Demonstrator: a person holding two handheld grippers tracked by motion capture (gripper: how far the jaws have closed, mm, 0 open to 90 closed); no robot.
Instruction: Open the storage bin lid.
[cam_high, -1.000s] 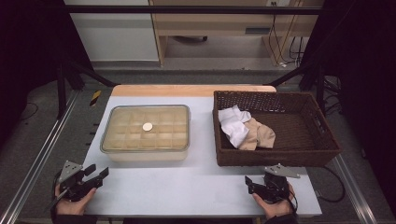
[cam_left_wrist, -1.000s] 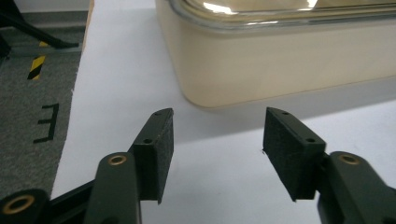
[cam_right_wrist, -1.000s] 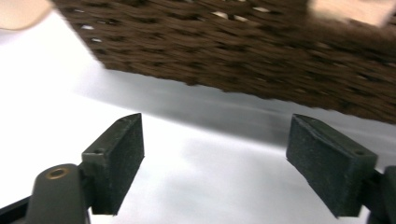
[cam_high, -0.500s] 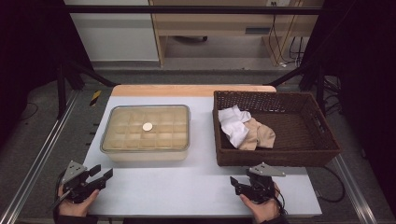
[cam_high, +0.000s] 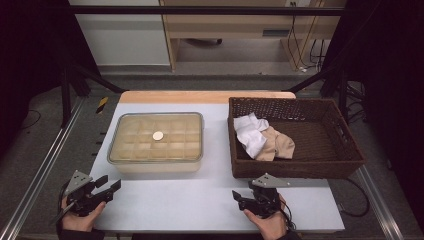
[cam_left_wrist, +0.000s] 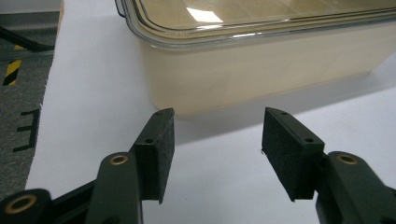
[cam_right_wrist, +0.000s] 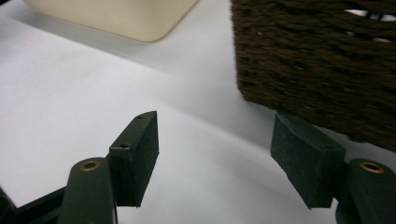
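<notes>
Grippers are hovering low over the near edge of the white table (cam_high: 210, 200) — the left gripper (cam_high: 109, 186) with jaws standing apart and nothing between them, facing the near wall of the translucent beige lidded plastic box (cam_high: 156, 142). The right gripper (cam_high: 242, 192), also gaping wide and holding nothing, is sitting just before the dark brown woven wicker basket (cam_high: 300, 167), which is holding white and tan socks (cam_high: 262, 141).
</notes>
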